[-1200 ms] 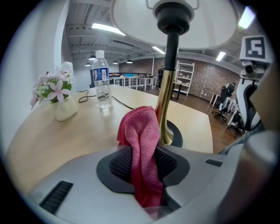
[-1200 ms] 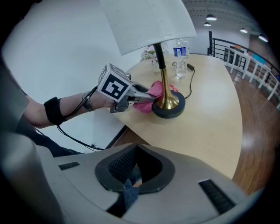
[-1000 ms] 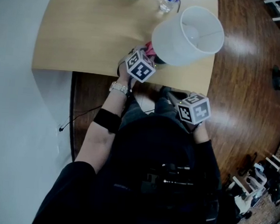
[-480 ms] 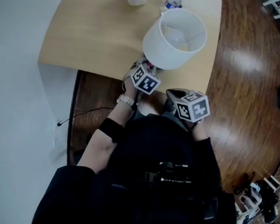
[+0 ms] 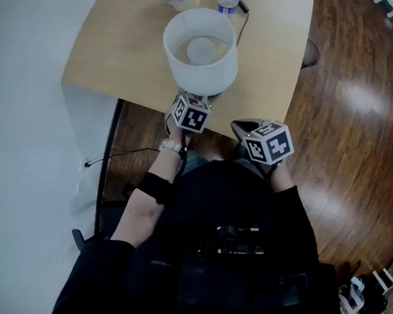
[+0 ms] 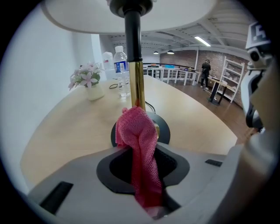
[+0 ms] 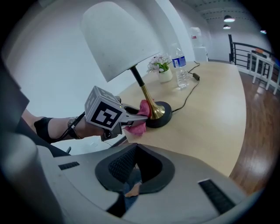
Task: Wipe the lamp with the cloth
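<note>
The lamp has a white shade (image 5: pixel 200 51), a brass stem (image 6: pixel 138 83) and a round black base (image 6: pixel 162 127). It stands near the front edge of the wooden table (image 5: pixel 117 52). My left gripper (image 6: pixel 137 147) is shut on a pink cloth (image 6: pixel 139 135), which bunches up against the foot of the stem. In the right gripper view the left gripper (image 7: pixel 141 117) holds the cloth (image 7: pixel 139 127) beside the base (image 7: pixel 159 118), under the shade (image 7: pixel 118 39). My right gripper (image 7: pixel 136 146) is shut and holds nothing. It hangs off the table's front edge over my lap, and its cube (image 5: pixel 268 144) shows in the head view.
A water bottle (image 6: pixel 122 70) and a small vase of flowers (image 6: pixel 87 78) stand behind the lamp. A black cord (image 7: pixel 188 94) runs from the base across the table. White wall lies to the left (image 5: pixel 24 105), wooden floor to the right (image 5: pixel 361 132).
The head view has swung, so the lamp now sits further left and I look straight down into the shade. The left gripper has rolled, keeping the cloth at the lamp's foot.
</note>
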A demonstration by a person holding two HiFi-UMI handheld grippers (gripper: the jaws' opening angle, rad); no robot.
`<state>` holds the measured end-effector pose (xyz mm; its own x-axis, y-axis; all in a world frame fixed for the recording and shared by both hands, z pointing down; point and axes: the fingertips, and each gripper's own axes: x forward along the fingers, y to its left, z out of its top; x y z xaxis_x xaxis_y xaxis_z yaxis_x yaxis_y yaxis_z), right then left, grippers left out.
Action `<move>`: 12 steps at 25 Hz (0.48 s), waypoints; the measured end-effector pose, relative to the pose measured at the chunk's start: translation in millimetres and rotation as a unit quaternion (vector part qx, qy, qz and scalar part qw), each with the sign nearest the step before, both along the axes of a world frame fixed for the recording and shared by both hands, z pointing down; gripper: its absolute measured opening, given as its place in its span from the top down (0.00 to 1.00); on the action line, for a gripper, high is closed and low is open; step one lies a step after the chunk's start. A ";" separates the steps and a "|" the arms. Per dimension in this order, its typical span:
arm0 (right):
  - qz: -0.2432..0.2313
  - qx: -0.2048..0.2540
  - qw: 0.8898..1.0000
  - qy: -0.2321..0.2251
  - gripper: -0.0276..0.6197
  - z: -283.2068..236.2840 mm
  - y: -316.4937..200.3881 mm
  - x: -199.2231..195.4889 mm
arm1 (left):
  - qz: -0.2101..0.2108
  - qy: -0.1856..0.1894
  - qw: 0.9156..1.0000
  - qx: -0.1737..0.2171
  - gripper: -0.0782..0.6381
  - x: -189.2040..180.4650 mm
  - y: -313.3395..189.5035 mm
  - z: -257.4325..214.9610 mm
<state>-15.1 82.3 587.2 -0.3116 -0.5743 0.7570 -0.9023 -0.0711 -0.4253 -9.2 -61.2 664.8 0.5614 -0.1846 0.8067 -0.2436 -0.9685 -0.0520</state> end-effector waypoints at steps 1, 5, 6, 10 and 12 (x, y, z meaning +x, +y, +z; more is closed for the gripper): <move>-0.005 0.000 1.000 0.000 0.95 0.4 4.0 4.2 | -0.014 0.000 1.000 0.001 0.73 -1.0 0.6 0.2; -0.021 0.005 1.000 -0.001 0.95 -0.4 20.8 25.3 | -0.071 0.007 0.997 0.004 0.73 0.6 8.4 0.1; -0.025 0.006 1.000 -0.001 0.95 0.0 24.9 30.7 | -0.083 0.014 0.996 0.005 0.73 2.8 11.1 0.2; -0.040 0.007 0.999 -0.004 0.95 2.9 40.5 50.5 | -0.132 0.026 0.991 0.015 0.73 8.0 16.6 -0.7; -0.047 0.006 0.999 -0.009 0.95 4.0 48.7 58.0 | -0.153 0.024 0.988 0.016 0.73 9.6 20.3 -1.3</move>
<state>42.9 131.0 591.2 -0.3786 -0.5501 0.7443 -0.8967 0.0187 -0.4423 0.4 -41.0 663.5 0.5118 -0.3767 0.7721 -0.5283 -0.8468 -0.0629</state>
